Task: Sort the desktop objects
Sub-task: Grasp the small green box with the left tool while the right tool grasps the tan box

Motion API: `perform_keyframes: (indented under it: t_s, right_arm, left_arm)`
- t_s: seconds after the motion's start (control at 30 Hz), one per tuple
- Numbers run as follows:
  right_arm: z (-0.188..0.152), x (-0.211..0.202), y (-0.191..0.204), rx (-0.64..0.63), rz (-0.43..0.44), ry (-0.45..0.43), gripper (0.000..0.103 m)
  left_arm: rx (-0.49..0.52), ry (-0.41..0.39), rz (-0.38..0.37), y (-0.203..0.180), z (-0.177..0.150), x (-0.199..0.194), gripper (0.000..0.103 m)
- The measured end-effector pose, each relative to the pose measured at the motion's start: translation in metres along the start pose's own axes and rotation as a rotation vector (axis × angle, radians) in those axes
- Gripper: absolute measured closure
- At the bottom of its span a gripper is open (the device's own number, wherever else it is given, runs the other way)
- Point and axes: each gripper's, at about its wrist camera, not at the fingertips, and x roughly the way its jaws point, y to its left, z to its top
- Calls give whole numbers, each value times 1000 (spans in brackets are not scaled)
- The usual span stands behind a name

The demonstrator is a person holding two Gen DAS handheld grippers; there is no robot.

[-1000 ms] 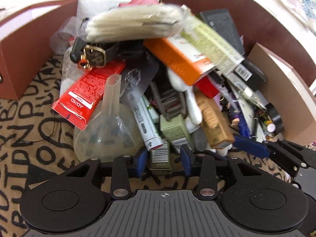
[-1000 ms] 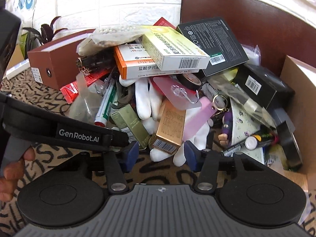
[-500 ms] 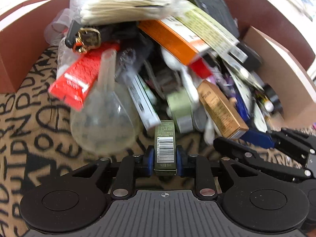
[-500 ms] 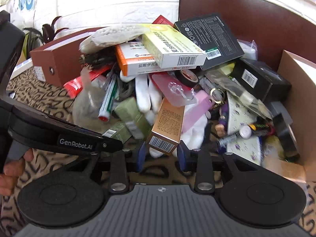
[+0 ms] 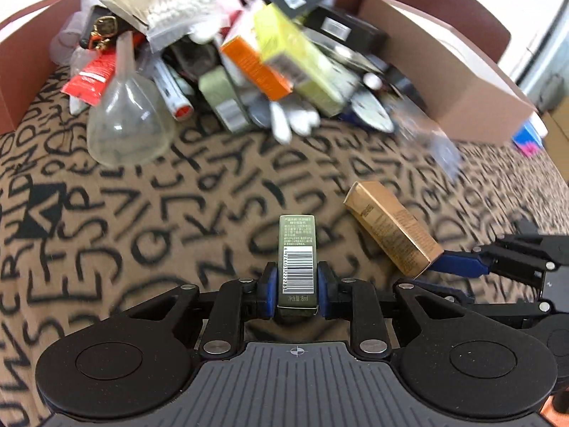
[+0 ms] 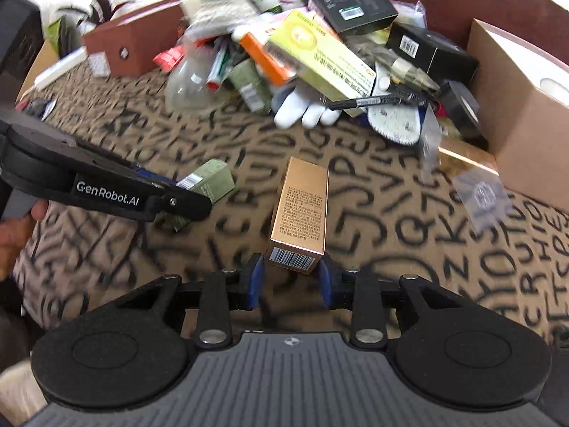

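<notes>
Two small cartons lifted over the desk's patterned cloth, well apart from the pile [image 6: 320, 53]: green box [image 5: 297, 263] pinched at its barcode end by left gripper [image 5: 297, 284], gold box [image 6: 300, 213] by right gripper [image 6: 290, 277]. Probably light, thin card, easily crushed; best held across narrow sides, near the end.

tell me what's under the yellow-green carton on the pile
The yellow-green cardboard carton lies on an orange-and-white box and a white fabric glove; anything deeper is covered.

Letter-printed brown cloth [image 5: 149, 220] carries a jumbled pile [image 6: 320, 53] between 2 boxes.
</notes>
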Motion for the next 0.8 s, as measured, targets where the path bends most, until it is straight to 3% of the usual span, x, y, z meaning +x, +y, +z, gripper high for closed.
perform_keyframes:
  t_s: [0.07, 0.1, 0.13, 0.2, 0.27, 0.37, 0.4, 0.43, 0.8]
  right_arm:
    - [-5, -5, 2, 1, -3, 8, 66]
    - [-6, -6, 2, 8, -4, 5, 64]
    - [-5, -7, 2, 16, -7, -1, 54]
    - [-2, -7, 2, 35, -27, -23, 44]
    - [3, -6, 4, 33, -36, -41, 44]
    - [7, -2, 4, 34, -41, -49, 46]
    - [8, 0, 4, 35, -43, -45, 47]
    - [8, 1, 4, 39, -45, -41, 52]
    - [14, 14, 6, 54, -66, -30, 62]
  left_arm:
    - [5, -1, 3, -5, -6, -2, 79]
    - [7, -6, 7, -7, -8, -1, 62]
    - [7, -11, 11, -9, -9, 0, 62]
    - [3, -17, 16, -13, -7, 3, 57]
    - [-2, -23, 19, -15, -6, 6, 52]
    - [2, -20, 29, -16, -5, 8, 53]
    - [5, -18, 36, -16, -4, 7, 62]
    - [8, -16, 39, -16, -4, 7, 64]
    - [7, -20, 54, -16, -3, 8, 66]
